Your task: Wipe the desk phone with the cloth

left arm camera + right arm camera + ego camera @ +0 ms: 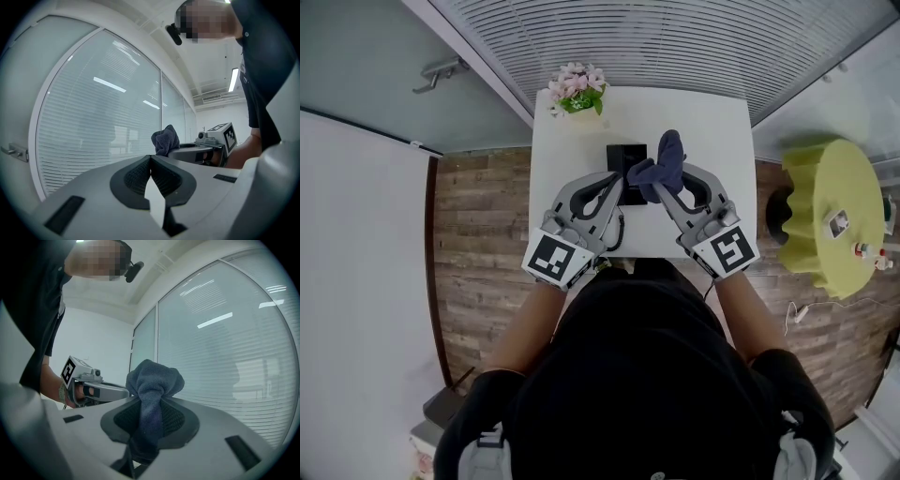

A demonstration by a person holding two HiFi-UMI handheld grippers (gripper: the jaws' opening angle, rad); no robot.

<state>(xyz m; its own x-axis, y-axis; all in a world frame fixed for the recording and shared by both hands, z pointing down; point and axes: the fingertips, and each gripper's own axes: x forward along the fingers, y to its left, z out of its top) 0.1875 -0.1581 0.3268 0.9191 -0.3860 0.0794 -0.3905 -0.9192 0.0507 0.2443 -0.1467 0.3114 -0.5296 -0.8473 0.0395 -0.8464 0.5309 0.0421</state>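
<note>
Dark blue cloth (152, 380) pinched in fingers of right gripper (150, 420), left gripper (151, 171) fingers closed on nothing; unheld phone (627, 157) may skid across tabletop (712, 122) once rubbed.

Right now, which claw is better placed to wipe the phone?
The right claw: it is clamped on the cloth, close to the desk phone. The left claw is shut with nothing in it, so it has nothing to wipe with.
</note>
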